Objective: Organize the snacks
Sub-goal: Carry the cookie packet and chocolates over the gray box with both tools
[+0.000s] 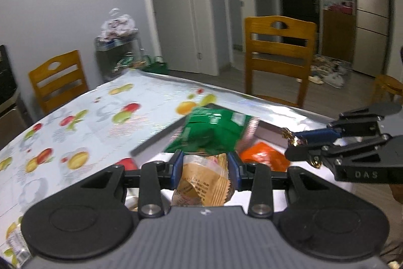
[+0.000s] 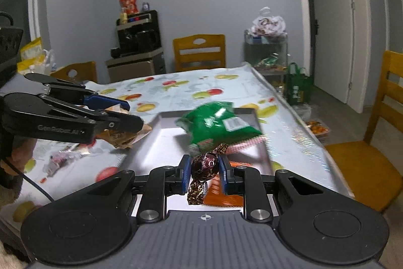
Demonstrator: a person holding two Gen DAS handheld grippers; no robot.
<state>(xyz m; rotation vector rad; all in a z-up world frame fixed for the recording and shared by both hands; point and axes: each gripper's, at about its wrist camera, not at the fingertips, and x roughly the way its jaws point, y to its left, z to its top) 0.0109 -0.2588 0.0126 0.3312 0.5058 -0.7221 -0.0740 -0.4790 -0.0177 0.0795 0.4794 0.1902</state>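
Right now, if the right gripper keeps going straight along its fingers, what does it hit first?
Probably the green snack bag lying in the tray, dead ahead of the right gripper, which is shut on a brown wrapped candy. Depth unclear; it may pass above.

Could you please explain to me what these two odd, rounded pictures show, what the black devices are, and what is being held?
Each picture comes from a fisheye camera mounted on a hand-held two-finger gripper; a person carries one in each hand, and no robot arm is involved. The left wrist view looks along the left gripper, which is shut on a tan snack packet. The right wrist view looks along the right gripper, which is shut on a dark foil-wrapped candy. Each camera also sees the other gripper from the side. Below them, on a table with a fruit-print tablecloth, sits a shallow silver tray holding a green snack bag and an orange packet.
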